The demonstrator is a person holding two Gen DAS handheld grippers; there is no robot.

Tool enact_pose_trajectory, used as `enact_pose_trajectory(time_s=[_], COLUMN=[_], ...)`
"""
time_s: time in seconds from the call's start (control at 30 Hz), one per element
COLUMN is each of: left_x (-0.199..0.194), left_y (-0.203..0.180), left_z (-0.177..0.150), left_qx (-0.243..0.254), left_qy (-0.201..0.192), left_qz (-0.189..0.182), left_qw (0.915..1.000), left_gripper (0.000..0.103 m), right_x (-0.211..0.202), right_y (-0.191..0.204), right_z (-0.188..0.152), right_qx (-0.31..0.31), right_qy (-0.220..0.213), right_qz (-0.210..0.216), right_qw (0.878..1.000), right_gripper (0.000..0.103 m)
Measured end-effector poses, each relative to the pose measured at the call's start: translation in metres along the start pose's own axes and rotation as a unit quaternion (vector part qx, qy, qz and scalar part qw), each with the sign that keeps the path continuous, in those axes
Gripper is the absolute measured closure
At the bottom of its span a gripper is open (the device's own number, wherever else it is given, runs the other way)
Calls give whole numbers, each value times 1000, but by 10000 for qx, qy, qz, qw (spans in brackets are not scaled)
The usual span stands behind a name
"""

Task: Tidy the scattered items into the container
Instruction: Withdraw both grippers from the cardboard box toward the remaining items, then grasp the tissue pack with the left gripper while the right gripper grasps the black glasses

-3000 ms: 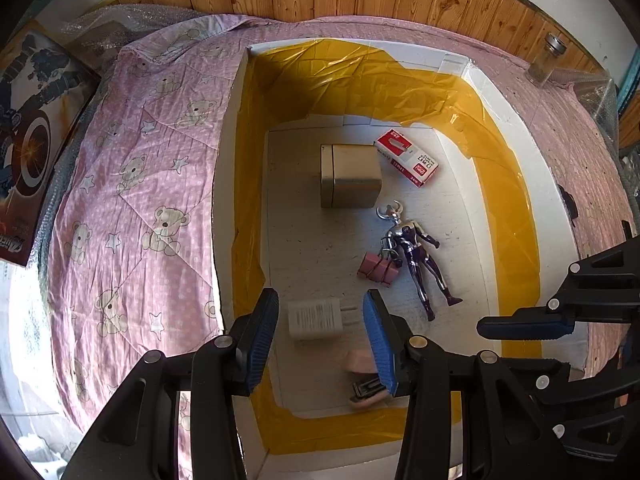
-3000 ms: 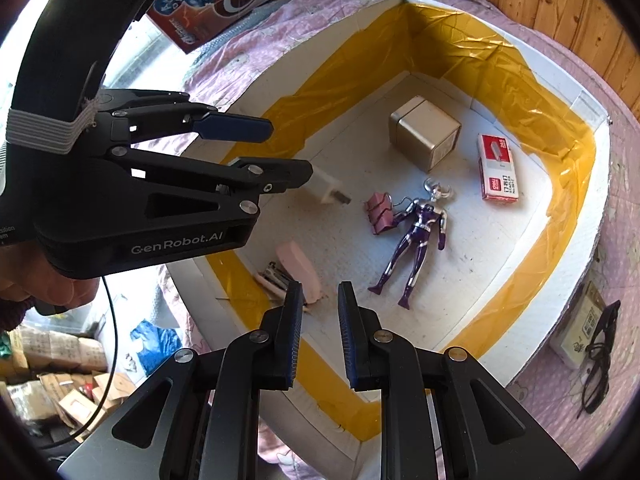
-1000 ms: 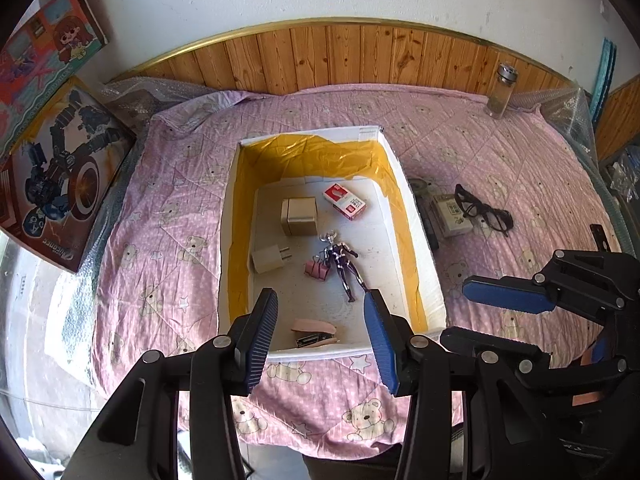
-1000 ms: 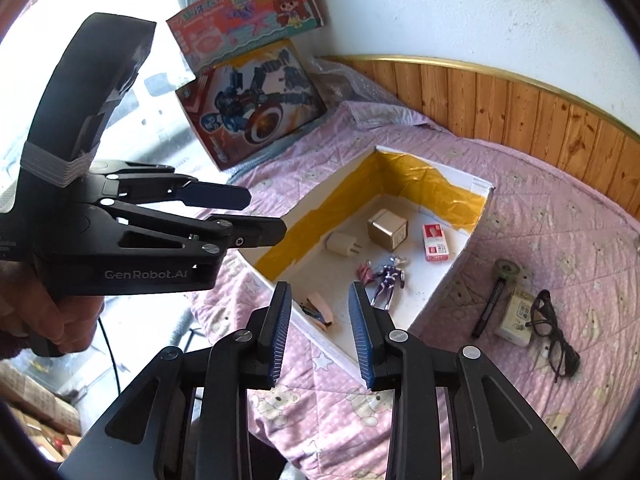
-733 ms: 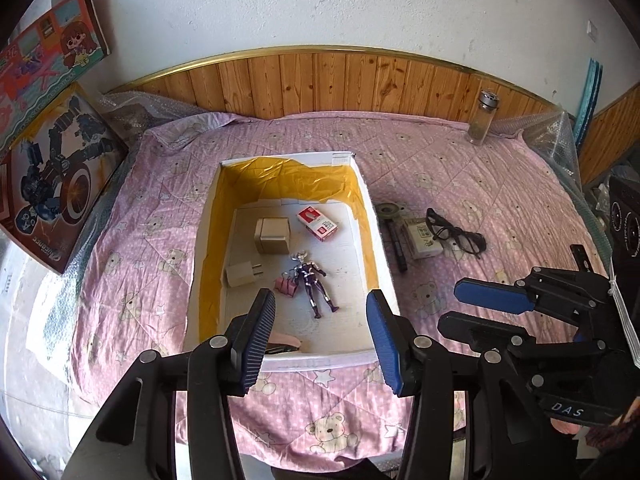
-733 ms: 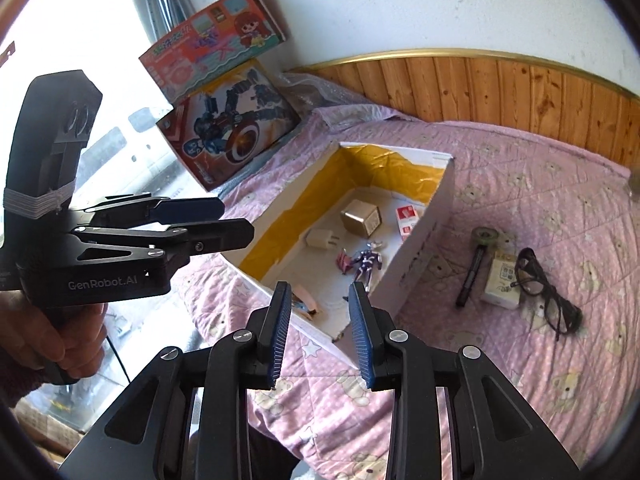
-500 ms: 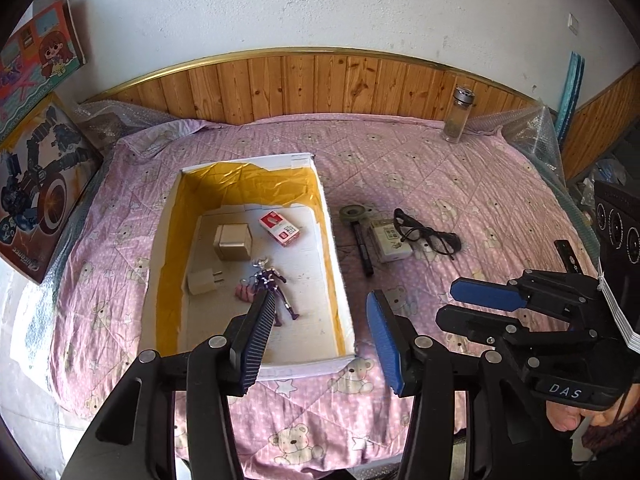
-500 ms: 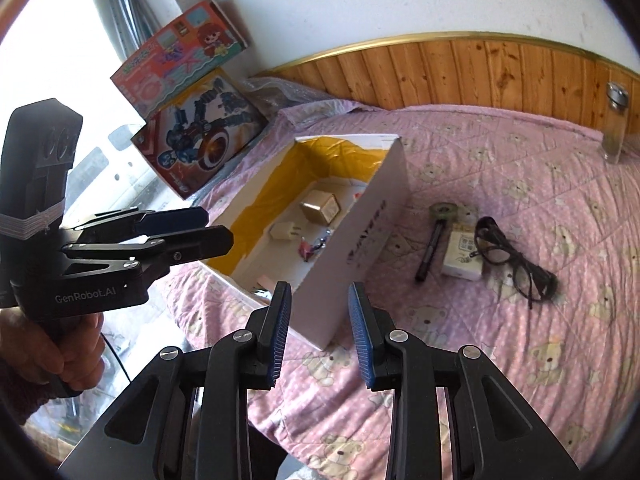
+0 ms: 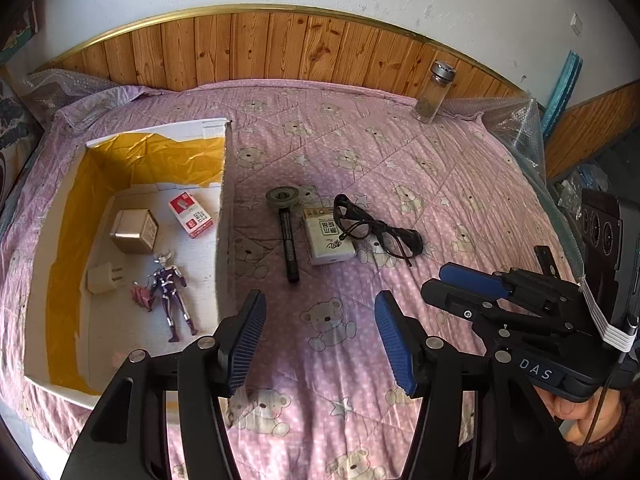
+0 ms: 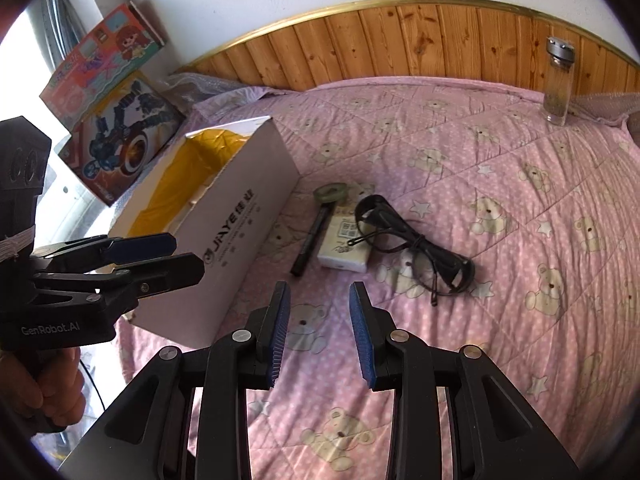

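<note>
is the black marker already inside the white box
No, the black marker lies on the pink quilt outside the white box, beside its wall.

You are working in what looks like a home bedroom: a pink quilt (image 9: pixel 400 152) printed with teddy bears and stars is covering the wide surface under you, probably a bed, though its edges are lying outside the view. Pine wainscot panelling (image 9: pixel 280 48) with a gold trim strip is running along the white plaster wall behind it. Boxed toys (image 10: pixel 116 128) are leaning against the wall by the bright window, and everyday things such as glasses (image 10: pixel 412 244) are lying on the quilt.
</note>
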State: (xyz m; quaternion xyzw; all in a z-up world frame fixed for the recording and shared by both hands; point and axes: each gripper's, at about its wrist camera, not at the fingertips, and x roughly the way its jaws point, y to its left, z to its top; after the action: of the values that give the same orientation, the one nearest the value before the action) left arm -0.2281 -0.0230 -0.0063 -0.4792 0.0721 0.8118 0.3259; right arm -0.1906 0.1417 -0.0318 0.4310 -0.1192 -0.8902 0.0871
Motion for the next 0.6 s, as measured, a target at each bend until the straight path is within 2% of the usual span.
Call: enact_pose_trajectory(time_s=[0.1,0.23,0.37,0.53,0.6], left_x=[29,69,103,126,132], left_y=[-2,5,9,5,4], left_z=[11,21,26,32,33], left_qx=[-114,-450,-740,-657,-655], left_qy=[108,262,389,466,479], left_qz=[-7,74,97,121,120], left_qw=[9999,9986,9965,9967,9966], left_gripper=[45,45,45,45,45], right_x=[14,41,75,114,125], right_y=[-19,-37,-48,-53,-52], right_z=[8,15,20,25,27], right_qx=[-21,-277,-827,-1445,-1637], right_qy=[54,295,563,846,859], right_qz=[-165,-450,-722,-710,-659], right_qw=[9998,9982,9924,9833,9806], right_gripper=[59,59,58,58,54])
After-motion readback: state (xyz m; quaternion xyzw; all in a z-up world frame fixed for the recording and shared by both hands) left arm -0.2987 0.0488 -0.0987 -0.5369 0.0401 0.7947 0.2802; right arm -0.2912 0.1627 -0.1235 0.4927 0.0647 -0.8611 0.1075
